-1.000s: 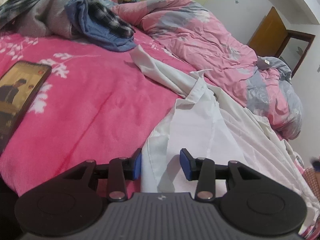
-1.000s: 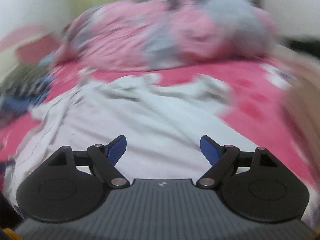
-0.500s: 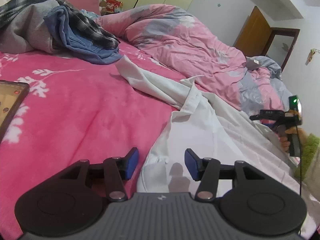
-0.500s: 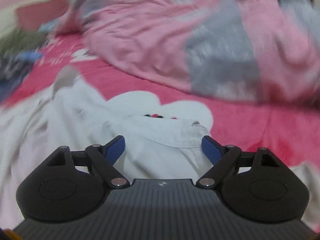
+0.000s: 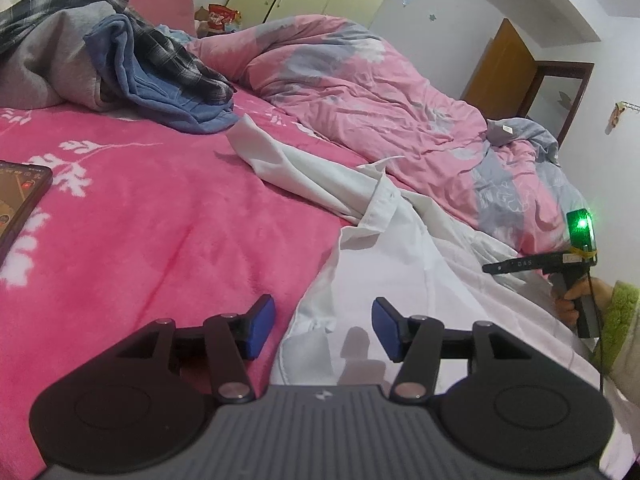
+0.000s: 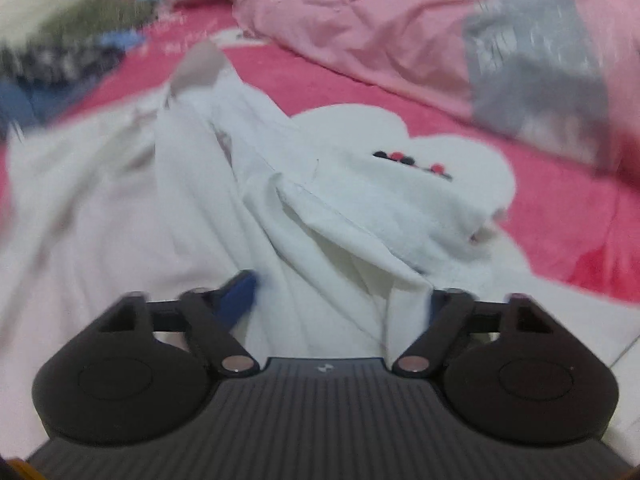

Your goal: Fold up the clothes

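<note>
A white shirt [image 5: 392, 248] lies crumpled on the pink bedsheet [image 5: 140, 220], one sleeve stretched toward the far left. My left gripper [image 5: 322, 328] is open, its blue pads on either side of the shirt's near edge, not gripping it. In the right wrist view the same shirt [image 6: 248, 200] fills the middle, with a small row of dark and red marks on a folded part. My right gripper [image 6: 340, 300] is open and low over a raised fold of the shirt; its right pad is hidden behind cloth. The right gripper also shows in the left wrist view [image 5: 576, 264], held in a hand.
A pink and grey quilt [image 5: 380, 80] is heaped along the far side of the bed. A pile of grey, blue and plaid clothes [image 5: 120, 64] lies at the far left. A phone [image 5: 20, 200] lies on the sheet at the left edge.
My right gripper has moved down and forward onto the shirt's folds. My left gripper has widened slightly and its view has tilted up; the right gripper has come into its view.
</note>
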Available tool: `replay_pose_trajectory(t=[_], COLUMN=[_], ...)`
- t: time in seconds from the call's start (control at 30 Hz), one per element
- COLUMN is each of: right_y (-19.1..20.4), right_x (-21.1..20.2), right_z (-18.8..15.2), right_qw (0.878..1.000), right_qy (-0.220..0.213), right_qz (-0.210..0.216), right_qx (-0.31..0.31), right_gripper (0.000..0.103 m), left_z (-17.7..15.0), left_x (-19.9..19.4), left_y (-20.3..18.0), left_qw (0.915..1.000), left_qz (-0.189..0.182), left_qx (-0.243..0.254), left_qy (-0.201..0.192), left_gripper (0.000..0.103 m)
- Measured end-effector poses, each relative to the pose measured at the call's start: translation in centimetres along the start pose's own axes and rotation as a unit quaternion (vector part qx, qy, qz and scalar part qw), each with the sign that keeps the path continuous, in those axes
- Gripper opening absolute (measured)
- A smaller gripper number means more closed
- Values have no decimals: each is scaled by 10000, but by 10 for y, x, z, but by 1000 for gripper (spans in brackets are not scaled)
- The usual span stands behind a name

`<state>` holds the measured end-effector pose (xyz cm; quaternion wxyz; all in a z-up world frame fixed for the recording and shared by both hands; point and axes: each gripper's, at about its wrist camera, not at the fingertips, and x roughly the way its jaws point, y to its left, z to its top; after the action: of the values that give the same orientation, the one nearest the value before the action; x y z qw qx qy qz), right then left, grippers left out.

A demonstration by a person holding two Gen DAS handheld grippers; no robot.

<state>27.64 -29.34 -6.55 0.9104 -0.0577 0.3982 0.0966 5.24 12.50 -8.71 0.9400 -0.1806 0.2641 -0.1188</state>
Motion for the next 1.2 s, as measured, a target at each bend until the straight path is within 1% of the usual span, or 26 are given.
replay_pose_trajectory(t=[0.03, 0.07, 0.1, 0.13, 0.17, 0.23, 0.37, 0.47, 0.53, 0.6, 0.63, 0.67, 0.7, 0.73, 0.8, 0.9, 1.03, 1.13, 1.2], right_y=[5, 3, -1, -4, -10, -24, -43, -52, -56, -60, -63, -67, -71, -75, -81, -81, -58, -32, -8], right_x=[-3, -3, -4, -4, -2, 7, 27, 54, 52, 49, 38, 26, 11, -7, -51, -132, -233, -284, -301], right_z=[2, 7, 13, 19, 25, 37, 51, 51, 51, 52, 51, 51, 49, 46, 34, 5, -45, -75, -93], right_qw=[9998, 9995, 9990, 9983, 9965, 9938, 9902, 9879, 9876, 9871, 9865, 9855, 9846, 9839, 9815, 9775, 9766, 9780, 9812], right_qy=[-77, -127, -175, -223, -290, -311, -450, -324, -309, -297, -289, -280, -310, -327, -402, -620, -985, -1167, -1212], right_qz=[-92, -232, -377, -522, -779, -1064, -1301, -1468, -1448, -1421, -1378, -1332, -1263, -1163, -947, -408, 39, 365, 641], right_qx=[-172, -163, -139, -116, -93, 11, 220, 380, 525, 672, 838, 1010, 1168, 1318, 1614, 1976, 1910, 1690, 1358], right_gripper=[40, 7, 1, 1, 1, 0, 1, 4, 5, 16, 33, 44, 47, 49, 49, 49, 49, 49, 49], left_z=[0, 0, -1, -1, -1, -1, -2, -3, -3, -2, -1, -1, 0, 0, 3, 6, 9, 10, 8], left_x=[0, 0, 0, 0, 0, 0, 0, 1, 1, 1, 1, 1, 1, 1, -1, -7, -25, -45, -58], left_y=[0, 1, 1, 2, 3, 4, 3, 3, 2, 2, 2, 2, 2, 2, 4, 5, 1, -8, -18], left_qw=[10000, 10000, 10000, 10000, 10000, 10000, 9999, 9999, 9999, 9999, 9999, 9999, 9999, 10000, 10000, 9998, 9998, 9999, 9998], left_qz=[-6, -12, -18, -28, -39, -59, -49, -42, -38, -38, -37, -35, -34, -36, -51, -44, 37, 14, -41], left_qx=[3, 6, 9, 12, 16, 23, 73, 110, 123, 117, 113, 108, 96, 72, -28, -189, -175, -32, 122], left_qy=[-11, -21, -32, -41, -50, -69, -84, -96, -100, -89, -80, -71, -57, -43, -5, 38, -64, -167, -155], left_gripper=[55, 55, 55, 55, 55, 55, 55, 55, 55, 55, 55, 55, 55, 55, 55, 55, 55, 56, 56])
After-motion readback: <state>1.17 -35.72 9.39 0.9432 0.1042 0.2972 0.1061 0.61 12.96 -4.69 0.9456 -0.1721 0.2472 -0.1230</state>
